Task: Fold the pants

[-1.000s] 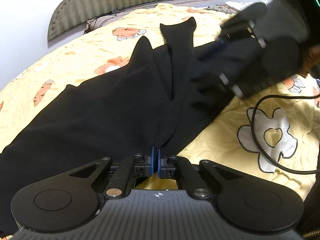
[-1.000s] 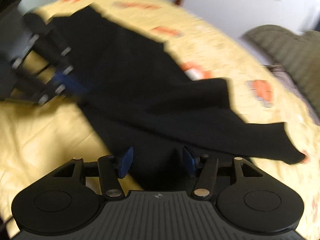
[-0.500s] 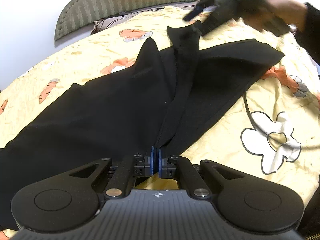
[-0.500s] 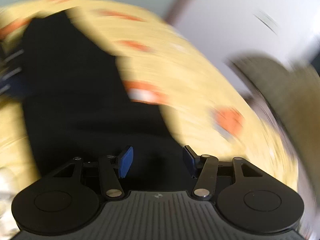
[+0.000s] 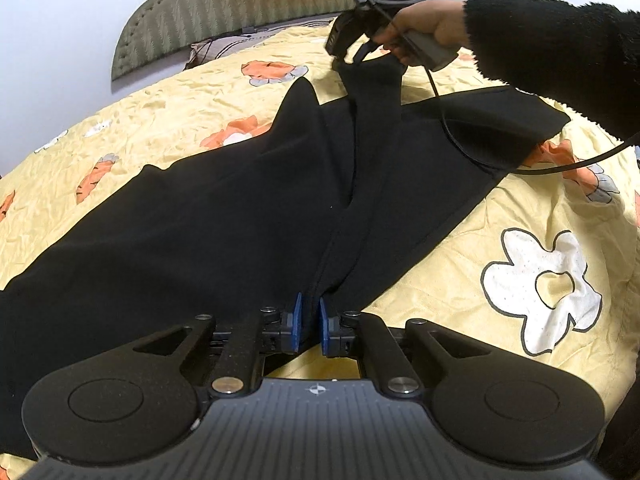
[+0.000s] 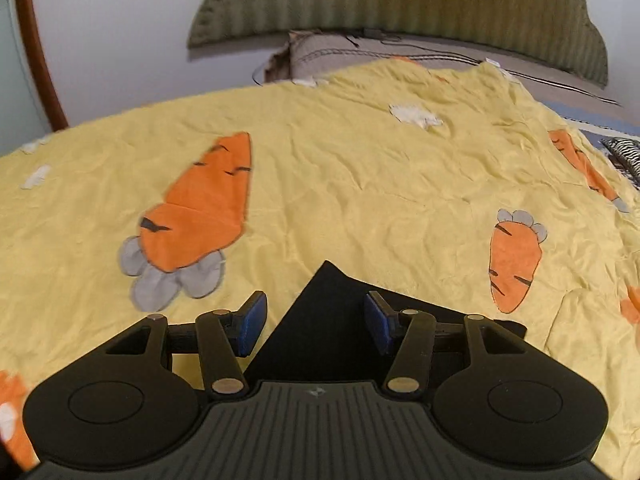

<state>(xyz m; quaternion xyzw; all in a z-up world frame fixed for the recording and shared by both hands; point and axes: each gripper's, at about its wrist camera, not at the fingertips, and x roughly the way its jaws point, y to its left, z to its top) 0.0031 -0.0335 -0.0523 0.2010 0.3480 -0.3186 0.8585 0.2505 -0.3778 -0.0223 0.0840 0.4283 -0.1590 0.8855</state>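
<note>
Black pants (image 5: 240, 216) lie spread across a yellow bedspread (image 5: 168, 120). My left gripper (image 5: 309, 322) is shut on a bunched fold of the pants at their near edge. My right gripper (image 6: 314, 322) is open, its blue pads either side of a pointed corner of the pants (image 6: 326, 308) without touching it. In the left wrist view the right gripper (image 5: 346, 54) sits at the far end of the pants, held by a hand in a black sleeve, its fingertips hidden there.
The bedspread (image 6: 360, 168) has carrot and flower prints. A green padded headboard (image 6: 400, 4) and a grey pillow (image 6: 360, 52) lie beyond it. A black cable (image 5: 480, 160) trails from the right gripper across the pants.
The right gripper has swung away from the middle of the pants to their far corner, staying open. The left gripper stays shut on the fold.
</note>
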